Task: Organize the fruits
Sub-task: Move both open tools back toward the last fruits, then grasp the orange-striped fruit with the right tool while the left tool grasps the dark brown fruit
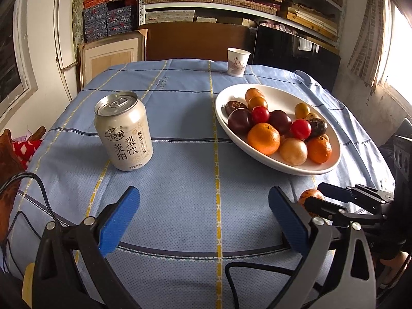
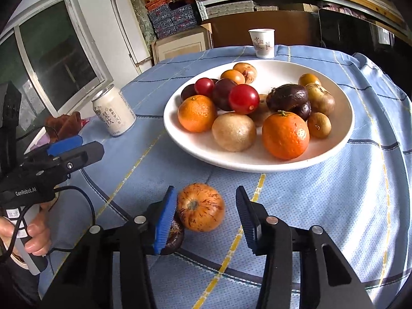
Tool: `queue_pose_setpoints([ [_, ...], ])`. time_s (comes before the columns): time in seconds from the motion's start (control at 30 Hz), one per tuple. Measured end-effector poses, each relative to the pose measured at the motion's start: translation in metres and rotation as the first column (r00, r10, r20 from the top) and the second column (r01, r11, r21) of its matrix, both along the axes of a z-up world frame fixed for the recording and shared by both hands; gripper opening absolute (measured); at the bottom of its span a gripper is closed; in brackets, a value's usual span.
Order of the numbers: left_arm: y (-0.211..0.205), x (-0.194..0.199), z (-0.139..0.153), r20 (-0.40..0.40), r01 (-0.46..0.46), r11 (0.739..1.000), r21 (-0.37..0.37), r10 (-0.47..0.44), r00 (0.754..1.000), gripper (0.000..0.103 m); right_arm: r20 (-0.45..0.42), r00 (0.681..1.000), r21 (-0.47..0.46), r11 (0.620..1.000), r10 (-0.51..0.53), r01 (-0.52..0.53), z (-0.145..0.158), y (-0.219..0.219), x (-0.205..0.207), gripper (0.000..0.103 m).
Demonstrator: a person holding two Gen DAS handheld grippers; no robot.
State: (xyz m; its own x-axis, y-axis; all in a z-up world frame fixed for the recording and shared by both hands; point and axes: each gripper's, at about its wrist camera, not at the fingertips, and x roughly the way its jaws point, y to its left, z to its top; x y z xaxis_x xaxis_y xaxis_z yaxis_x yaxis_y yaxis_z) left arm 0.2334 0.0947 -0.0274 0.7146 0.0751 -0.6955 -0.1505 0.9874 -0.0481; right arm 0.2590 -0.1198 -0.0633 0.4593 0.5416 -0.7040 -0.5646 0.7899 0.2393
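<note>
From my left tongs [image 1: 203, 221], spread wide and empty over the blue-checked table [image 1: 180, 180], the drink can [image 1: 123, 131] stands at ten o'clock and the paper cup [image 1: 238, 61] at twelve. The white plate [image 1: 257, 154], piled with oranges, red and dark fruits, sits at one o'clock. My right tongs [image 2: 206, 219] bracket a speckled orange fruit [image 2: 200, 207] lying on the cloth at six o'clock of the plate; the left pad touches it, the right pad stands apart, so nothing is gripped. A small dark fruit [image 2: 175, 239] sits against that left pad.
</note>
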Motion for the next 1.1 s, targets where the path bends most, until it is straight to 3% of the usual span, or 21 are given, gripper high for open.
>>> queue_pose_setpoints([
  [0.2, 0.000, 0.000, -0.001, -0.001, -0.002, 1.000, 0.001, 0.002, 1.000, 0.098, -0.016, 1.000, -0.006, 1.000, 0.011, -0.011, -0.004, 0.002, 0.000, 0.048],
  [0.3, -0.001, 0.001, -0.001, -0.001, -0.003, 1.000, 0.005, 0.003, 1.000, 0.098, -0.027, 0.999, 0.010, 1.000, 0.026, -0.026, -0.004, 0.002, 0.000, 0.040],
  [0.4, 0.000, 0.002, -0.003, -0.004, -0.005, 1.000, 0.013, 0.005, 1.000, 0.098, -0.024, 0.999, 0.013, 1.000, 0.021, -0.021, -0.002, 0.000, -0.002, 0.039],
  [0.57, 0.001, 0.001, -0.005, -0.003, -0.006, 1.000, 0.000, 0.006, 1.000, 0.098, 0.036, 0.999, 0.154, 0.988, 0.006, -0.012, 0.029, -0.030, -0.009, 0.039],
  [0.67, -0.006, 0.002, -0.008, -0.014, 0.059, 0.998, -0.034, -0.059, 0.998, 0.098, 0.082, 0.996, 0.266, 0.964, -0.046, 0.023, 0.049, -0.059, -0.013, 0.039],
  [0.8, -0.032, 0.002, -0.015, -0.047, 0.208, 0.977, -0.036, -0.210, 0.977, 0.097, 0.101, 0.988, 0.315, 0.945, -0.118, 0.081, 0.058, -0.086, -0.013, 0.039],
  [0.93, -0.064, 0.000, -0.026, -0.097, 0.336, 0.942, 0.022, -0.332, 0.938, 0.064, 0.078, 0.986, 0.332, 0.936, -0.148, 0.114, 0.057, -0.099, -0.011, 0.039],
  [1.0, -0.073, 0.000, -0.030, -0.114, 0.369, 0.929, 0.036, -0.363, 0.925, 0.057, 0.078, 0.987, 0.334, 0.936, -0.143, 0.109, 0.055, -0.100, -0.012, 0.039],
  [1.1, -0.081, -0.003, -0.031, -0.110, 0.406, 0.913, 0.045, -0.400, 0.910, 0.056, 0.083, 0.988, 0.336, 0.937, -0.130, 0.095, 0.055, -0.097, -0.014, 0.039],
])
